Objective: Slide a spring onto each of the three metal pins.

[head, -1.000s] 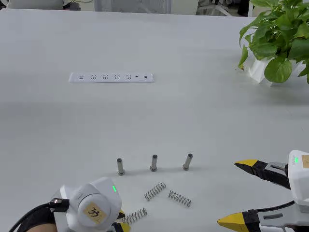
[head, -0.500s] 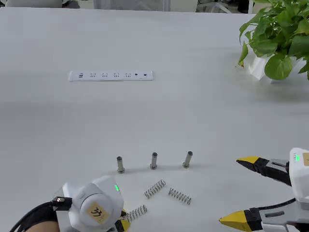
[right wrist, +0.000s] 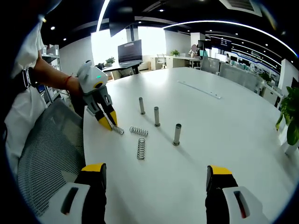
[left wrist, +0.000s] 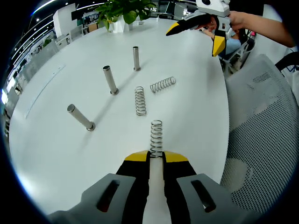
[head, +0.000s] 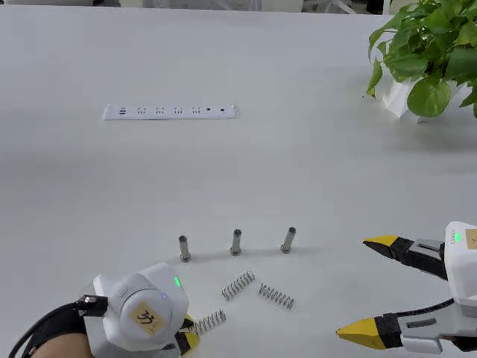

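0/3 done: I've got left gripper [left wrist: 156, 157] pinched shut on 1 spring [left wrist: 156, 135] nr the bare pins [head: 235, 242], 2 spare springs [head: 238, 284] loose by them, right gripper [head: 352, 287] wide open, empty.

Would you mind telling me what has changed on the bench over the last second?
Nothing has visibly moved; the slight shift of the head view is the camera's. The left gripper stays at the near spring, jaws closed on its end; the right gripper stays open at the side. The three pins are bare, and the other two springs lie loose.
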`<state>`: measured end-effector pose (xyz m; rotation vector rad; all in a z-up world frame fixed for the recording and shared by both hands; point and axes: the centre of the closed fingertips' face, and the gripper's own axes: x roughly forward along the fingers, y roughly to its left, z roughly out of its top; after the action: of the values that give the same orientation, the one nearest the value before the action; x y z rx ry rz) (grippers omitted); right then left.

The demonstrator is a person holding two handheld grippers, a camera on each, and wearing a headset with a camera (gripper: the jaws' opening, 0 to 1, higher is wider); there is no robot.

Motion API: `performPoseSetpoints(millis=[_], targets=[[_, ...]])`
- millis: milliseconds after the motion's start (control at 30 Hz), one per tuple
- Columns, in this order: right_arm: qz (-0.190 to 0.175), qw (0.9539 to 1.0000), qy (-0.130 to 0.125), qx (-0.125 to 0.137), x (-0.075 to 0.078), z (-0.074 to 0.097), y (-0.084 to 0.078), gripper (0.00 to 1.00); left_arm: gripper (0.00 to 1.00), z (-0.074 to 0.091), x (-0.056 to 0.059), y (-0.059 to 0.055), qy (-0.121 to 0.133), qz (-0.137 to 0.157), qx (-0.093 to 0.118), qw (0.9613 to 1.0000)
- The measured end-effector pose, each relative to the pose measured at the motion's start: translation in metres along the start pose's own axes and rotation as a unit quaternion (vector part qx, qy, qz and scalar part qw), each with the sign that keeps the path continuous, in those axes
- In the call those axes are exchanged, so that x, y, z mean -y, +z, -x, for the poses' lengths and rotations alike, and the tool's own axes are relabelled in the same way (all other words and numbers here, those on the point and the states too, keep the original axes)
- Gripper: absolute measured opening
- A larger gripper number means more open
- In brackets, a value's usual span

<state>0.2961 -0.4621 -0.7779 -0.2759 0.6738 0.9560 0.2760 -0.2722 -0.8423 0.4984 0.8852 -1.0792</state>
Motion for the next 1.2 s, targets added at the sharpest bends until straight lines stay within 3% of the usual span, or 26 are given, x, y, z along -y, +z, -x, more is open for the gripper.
performPoseSetpoints(millis=[533,800,1033,1200], targets=[[0.002,1.0000,0.005,0.000,-0.004,0.000,0.004,0.86,0.07,0.006,0.002,0.004,-0.006,0.016,0.019,0.9997],[0.007,0.9999,0.014,0.006,-0.010,0.005,0.018,0.82,0.06,0.019,0.005,0.016,-0.012,0.028,0.054,0.9981],[0.011,0.9970,0.067,0.039,-0.036,0.007,0.056,0.68,0.06,0.035,0.009,0.031,-0.016,0.030,0.092,0.9951],[0.021,0.9922,0.111,0.052,-0.059,-0.001,0.080,0.60,0.07,0.049,0.015,0.050,-0.027,0.032,0.130,0.9906]])
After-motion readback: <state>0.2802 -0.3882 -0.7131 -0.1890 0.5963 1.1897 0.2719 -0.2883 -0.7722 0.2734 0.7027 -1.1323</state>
